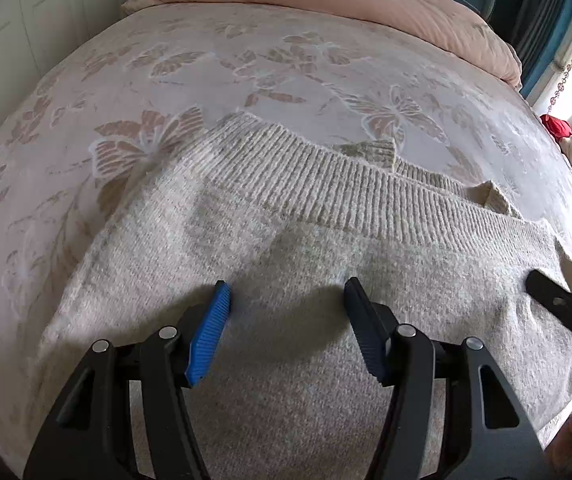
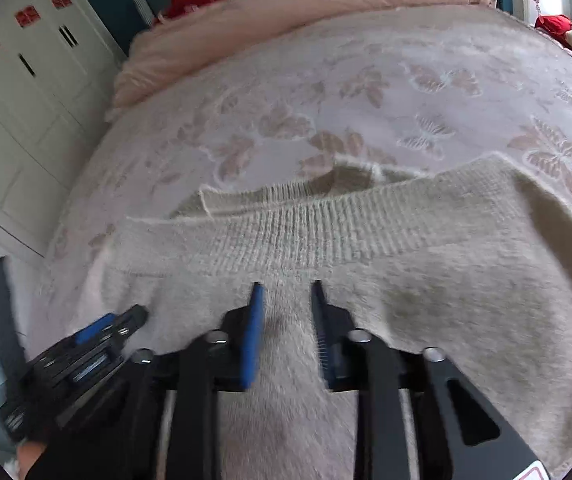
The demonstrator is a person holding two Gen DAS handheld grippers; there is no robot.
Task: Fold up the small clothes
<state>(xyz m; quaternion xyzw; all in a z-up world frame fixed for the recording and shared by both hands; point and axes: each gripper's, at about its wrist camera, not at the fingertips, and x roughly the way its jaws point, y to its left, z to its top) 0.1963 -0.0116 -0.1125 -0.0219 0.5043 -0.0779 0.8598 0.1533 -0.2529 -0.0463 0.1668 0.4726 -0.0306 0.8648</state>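
Hovering over the cream knit sweater (image 1: 325, 280) spread flat on the bed (image 1: 246, 72), your left hand-held gripper (image 1: 286, 292) had its jaws spread wide, holding nothing; your right hand-held gripper (image 2: 286, 292) was narrower but gaping, also unloaded. Risk was pinching only fuzzy top nap, so fabric slipped; cuffs peeking past the ribbed hem (image 1: 345, 184) could bunch.

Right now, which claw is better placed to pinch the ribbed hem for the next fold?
Right, probably. The right claw sits open just short of the ribbed hem; the left claw is also open but farther back on the sweater.
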